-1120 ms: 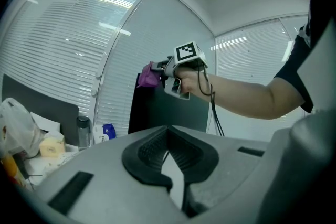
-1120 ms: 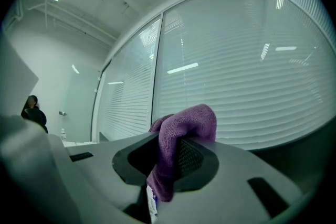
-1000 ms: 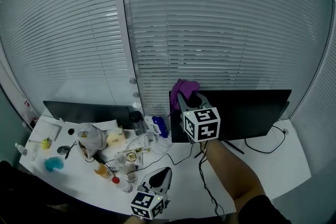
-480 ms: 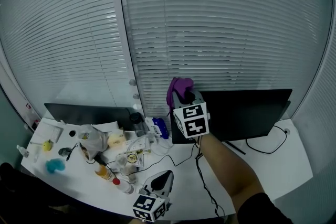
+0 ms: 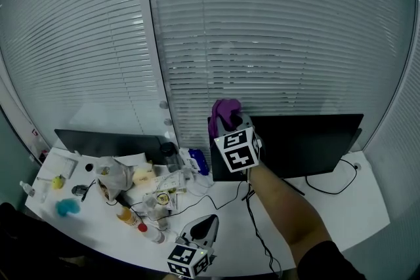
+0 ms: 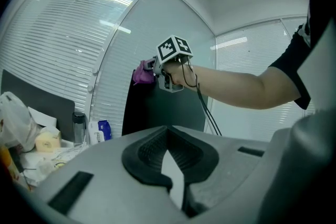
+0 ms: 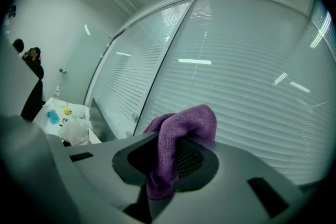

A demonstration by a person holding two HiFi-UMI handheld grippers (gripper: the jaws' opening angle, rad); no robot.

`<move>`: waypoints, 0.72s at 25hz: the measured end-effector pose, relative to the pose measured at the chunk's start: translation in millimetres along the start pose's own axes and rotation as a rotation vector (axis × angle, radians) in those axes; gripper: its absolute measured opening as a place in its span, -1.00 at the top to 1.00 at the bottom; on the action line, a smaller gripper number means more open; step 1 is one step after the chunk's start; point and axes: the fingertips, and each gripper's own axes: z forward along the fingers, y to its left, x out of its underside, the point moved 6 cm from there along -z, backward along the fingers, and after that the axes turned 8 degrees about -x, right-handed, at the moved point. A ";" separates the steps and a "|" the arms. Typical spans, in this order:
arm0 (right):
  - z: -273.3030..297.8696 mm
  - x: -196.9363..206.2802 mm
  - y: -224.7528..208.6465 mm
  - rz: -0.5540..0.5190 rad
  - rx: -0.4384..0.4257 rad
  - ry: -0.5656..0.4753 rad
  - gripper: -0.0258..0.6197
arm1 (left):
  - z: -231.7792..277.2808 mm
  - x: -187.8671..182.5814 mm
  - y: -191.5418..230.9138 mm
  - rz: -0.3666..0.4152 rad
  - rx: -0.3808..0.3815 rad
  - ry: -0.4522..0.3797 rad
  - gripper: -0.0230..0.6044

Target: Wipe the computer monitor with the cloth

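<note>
We see the right gripper (image 5: 231, 117) clenched on the purple cloth (image 5: 225, 108) at the monitor (image 5: 308, 141) top-left corner. The left gripper (image 5: 202, 227) is closed and empty, near the desk (image 5: 341, 206) edge. A bag (image 5: 113, 174), bottles (image 5: 131, 214) and a cable (image 5: 257, 233) crowd the desk beside the monitor.

No legible text, label or number anywhere.

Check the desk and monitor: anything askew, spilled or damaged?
Nothing spilled or damaged. The purple cloth is a bunched wad in the right gripper's jaws at the monitor's top left corner, not spread flat. Left of it the desk is cluttered; two bottles seem to lie on their sides.
</note>
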 end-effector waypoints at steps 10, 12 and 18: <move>-16.0 14.7 -21.4 0.043 0.015 0.008 0.68 | 11.4 -0.1 -12.0 0.033 0.031 0.018 0.91; -21.4 18.2 -28.9 0.058 0.022 0.011 0.68 | 14.9 -1.2 -16.1 0.035 0.040 0.024 0.91; -40.2 28.8 -59.2 0.103 0.037 0.019 0.68 | 32.6 -8.0 -39.1 0.041 0.083 0.038 0.91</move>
